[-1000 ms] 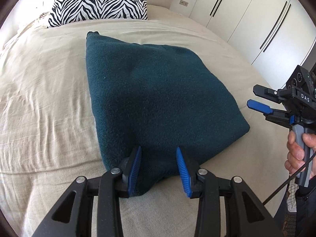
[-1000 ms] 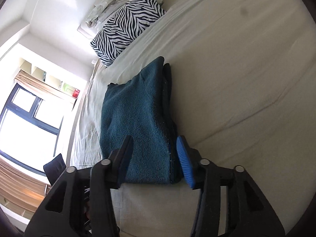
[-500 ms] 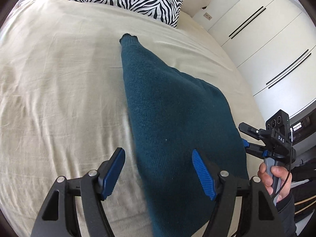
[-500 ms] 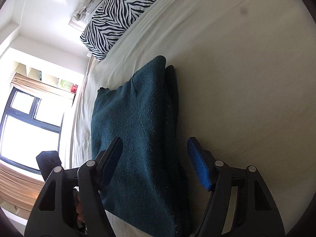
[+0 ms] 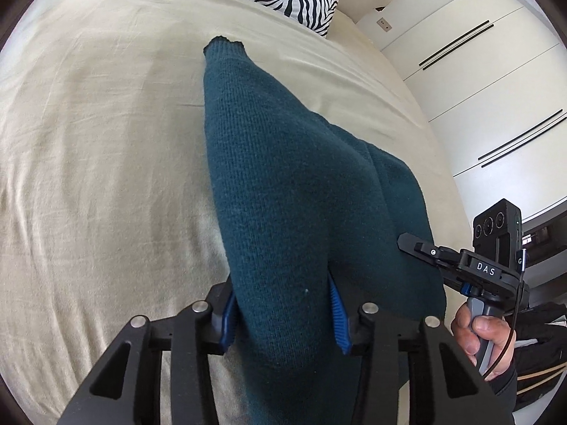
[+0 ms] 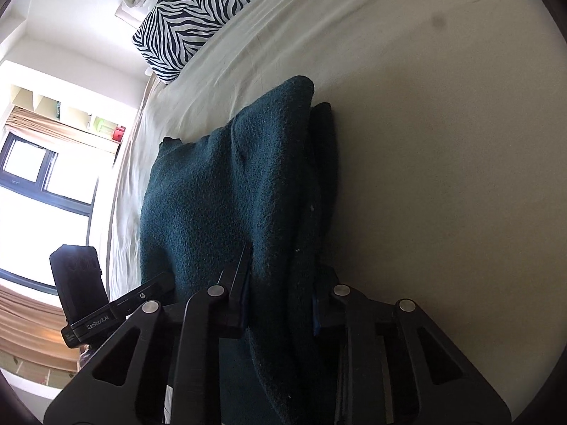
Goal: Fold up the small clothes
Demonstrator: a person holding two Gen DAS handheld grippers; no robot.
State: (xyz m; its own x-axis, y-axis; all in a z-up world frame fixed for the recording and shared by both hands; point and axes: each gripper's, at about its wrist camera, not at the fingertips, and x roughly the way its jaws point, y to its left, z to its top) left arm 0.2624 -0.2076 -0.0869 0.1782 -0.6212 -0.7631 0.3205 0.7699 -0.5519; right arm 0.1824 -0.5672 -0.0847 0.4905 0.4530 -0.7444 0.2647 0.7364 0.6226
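The dark green sweater (image 5: 294,191) lies on the bed (image 5: 99,141), seemingly folded in layers already, with the left gripper (image 5: 283,313) and right gripper (image 6: 280,301) each closing on its near edge, so another fold remains.

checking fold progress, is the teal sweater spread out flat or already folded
Folded. The right wrist view shows the teal sweater doubled into stacked layers along one edge, lying on the bed sheet in a compact block, no sleeves spread out.
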